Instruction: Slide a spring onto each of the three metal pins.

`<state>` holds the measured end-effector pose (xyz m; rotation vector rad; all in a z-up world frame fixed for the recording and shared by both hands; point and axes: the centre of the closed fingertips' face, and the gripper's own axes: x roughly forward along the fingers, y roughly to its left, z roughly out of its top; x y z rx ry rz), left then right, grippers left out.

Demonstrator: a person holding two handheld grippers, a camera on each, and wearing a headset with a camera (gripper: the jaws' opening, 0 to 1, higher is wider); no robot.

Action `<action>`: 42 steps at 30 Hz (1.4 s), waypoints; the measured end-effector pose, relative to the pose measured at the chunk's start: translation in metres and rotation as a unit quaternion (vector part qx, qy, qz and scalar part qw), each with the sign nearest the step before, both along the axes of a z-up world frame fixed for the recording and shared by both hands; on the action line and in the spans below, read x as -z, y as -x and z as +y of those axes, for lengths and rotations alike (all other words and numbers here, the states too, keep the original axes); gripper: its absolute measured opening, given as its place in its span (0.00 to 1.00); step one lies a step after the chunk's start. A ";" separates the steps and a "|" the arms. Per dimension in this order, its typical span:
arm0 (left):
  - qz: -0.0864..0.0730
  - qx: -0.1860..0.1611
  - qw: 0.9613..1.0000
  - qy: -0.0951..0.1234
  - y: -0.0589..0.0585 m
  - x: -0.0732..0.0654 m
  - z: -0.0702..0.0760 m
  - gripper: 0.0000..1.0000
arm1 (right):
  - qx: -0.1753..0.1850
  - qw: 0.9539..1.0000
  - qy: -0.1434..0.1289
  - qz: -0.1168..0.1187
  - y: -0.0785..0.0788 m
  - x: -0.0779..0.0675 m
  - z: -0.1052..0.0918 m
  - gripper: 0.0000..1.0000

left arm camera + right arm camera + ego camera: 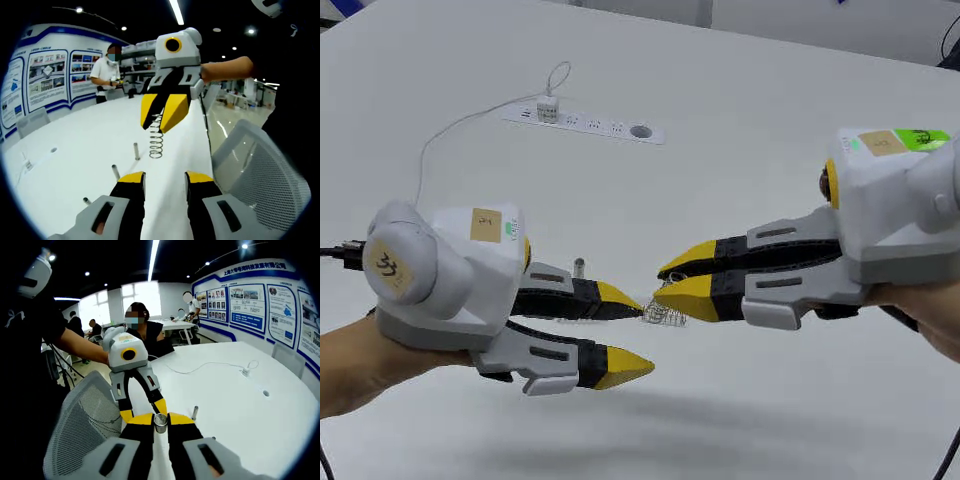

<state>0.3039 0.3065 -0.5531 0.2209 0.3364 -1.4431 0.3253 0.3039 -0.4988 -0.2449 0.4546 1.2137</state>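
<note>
Right gripper (658,284): its fingers (172,107) are closed on the upper end of a spring (665,316), which is held just above the worktop (740,200).
Spring: a small wire coil. In the left gripper view it hangs below the yellow tips, and it has not yet been threaded onto any pin.
Left gripper (642,336): its own fingers are spread wide with nothing between them, and they are pointed at the spring from the opposite side.
Pins: three short metal pins stand upright in a row near the middle of the worktop. The first pin (136,151) is just beside the spring's lower end, followed by the middle pin (116,172) and the last pin (86,201). All three look bare.
Step in hand: judged to be the carrying of the first spring to a pin.
Doing it well: the coil's open lower end should be centred over the pin top, lined up with the pin, then lowered straight. A swaying free end could be steadied by the open fingers. The grip is best released only once the coil is seated.
Containers: no tray or box can be made out.
Far edge: a power strip (585,122) lies well apart from the work.
</note>
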 end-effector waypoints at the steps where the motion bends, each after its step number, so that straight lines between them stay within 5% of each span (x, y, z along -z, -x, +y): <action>1: 0.003 -0.007 1.000 0.002 -0.002 -0.001 0.002 0.34 | 0.006 1.000 0.002 -0.003 -0.003 -0.001 -0.004 0.10; 5: 0.000 -0.044 0.999 0.002 -0.014 -0.001 0.014 0.49 | 0.043 0.999 0.020 -0.012 -0.020 0.000 -0.026 0.10; 20: 0.002 -0.116 0.993 -0.014 -0.035 0.010 0.050 0.76 | 0.153 0.987 0.050 -0.016 -0.071 0.011 -0.102 0.10; 25: 0.007 -0.148 0.989 -0.031 -0.043 0.016 0.061 0.97 | 0.184 0.980 0.073 -0.012 -0.080 0.021 -0.119 0.10; 34: 0.012 -0.165 0.985 -0.041 -0.048 0.021 0.071 1.00 | 0.204 0.974 0.102 0.007 -0.084 0.047 -0.134 0.10; 36: 0.013 -0.167 0.985 -0.046 -0.049 0.023 0.073 1.00 | 0.197 0.972 0.128 0.000 -0.082 0.054 -0.137 0.10; 42: 0.017 -0.173 0.984 -0.050 -0.051 0.027 0.077 1.00 | 0.205 0.971 0.125 0.013 -0.082 0.065 -0.137 0.10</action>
